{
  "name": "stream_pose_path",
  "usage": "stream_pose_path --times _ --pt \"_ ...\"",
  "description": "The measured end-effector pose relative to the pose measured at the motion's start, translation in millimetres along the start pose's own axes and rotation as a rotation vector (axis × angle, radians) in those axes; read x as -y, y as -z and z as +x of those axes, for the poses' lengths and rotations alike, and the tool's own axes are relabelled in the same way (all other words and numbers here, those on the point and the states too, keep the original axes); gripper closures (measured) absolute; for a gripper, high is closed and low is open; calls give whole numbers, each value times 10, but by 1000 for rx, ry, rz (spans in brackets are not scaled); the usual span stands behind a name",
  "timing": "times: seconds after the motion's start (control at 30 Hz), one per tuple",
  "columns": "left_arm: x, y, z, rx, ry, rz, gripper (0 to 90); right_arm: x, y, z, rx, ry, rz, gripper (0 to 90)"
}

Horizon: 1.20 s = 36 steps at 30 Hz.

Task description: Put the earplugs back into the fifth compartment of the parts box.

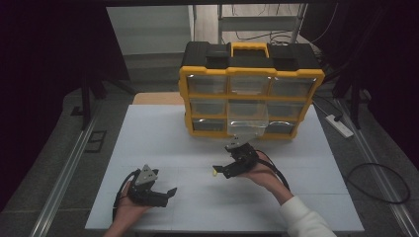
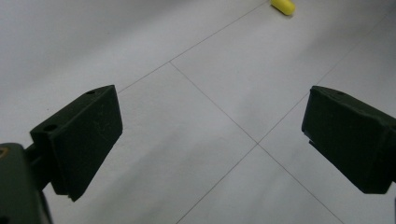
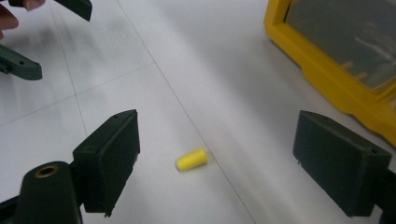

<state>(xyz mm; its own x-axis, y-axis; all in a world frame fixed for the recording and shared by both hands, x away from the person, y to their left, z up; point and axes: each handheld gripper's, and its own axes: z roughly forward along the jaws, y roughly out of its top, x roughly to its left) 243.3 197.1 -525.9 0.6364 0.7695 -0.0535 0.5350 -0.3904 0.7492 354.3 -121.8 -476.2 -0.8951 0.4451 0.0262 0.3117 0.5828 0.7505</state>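
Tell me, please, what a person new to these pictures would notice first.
Probably the yellow-and-black drawer organizer at the table's far edge, with one clear drawer pulled out from its bottom row. Next, the small yellow earplug lying on the white table, between the open right gripper's jaws.

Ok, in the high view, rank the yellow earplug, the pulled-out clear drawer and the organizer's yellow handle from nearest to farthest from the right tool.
1. Yellow earplug: on the table just left of the right tool, off its tips.
2. Clear drawer: pulled out of the bottom row, just beyond the tool.
3. Yellow handle: on top of the organizer, at the far end.
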Motion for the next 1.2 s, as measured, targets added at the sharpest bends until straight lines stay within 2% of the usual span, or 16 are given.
stream_pose_path --times 0.13,0.3,0.6,0.9,1.07,1.1,1.2 --pt "-1 -2 5 0 -1 1 52 15 -83 -7 -9 10 16 172" --pt "1 4 2 0 -2 -1 52 49 -210 3 -17 44 60 183" --pt "2 1 4 1 -3 1 52 113 -381 -1 -43 63 115 214" --pt "5 2 2 3 -1 0 53 175 -522 38 -52 116 171 298" --pt "5 -2 3 3 -1 2 53 185 -548 24 -72 122 174 387" --pt "5 -1 2 3 -1 1 53 182 -543 17 -73 120 170 441" --pt "5 -1 3 2 -2 2 53 181 -534 8 -82 122 172 471"
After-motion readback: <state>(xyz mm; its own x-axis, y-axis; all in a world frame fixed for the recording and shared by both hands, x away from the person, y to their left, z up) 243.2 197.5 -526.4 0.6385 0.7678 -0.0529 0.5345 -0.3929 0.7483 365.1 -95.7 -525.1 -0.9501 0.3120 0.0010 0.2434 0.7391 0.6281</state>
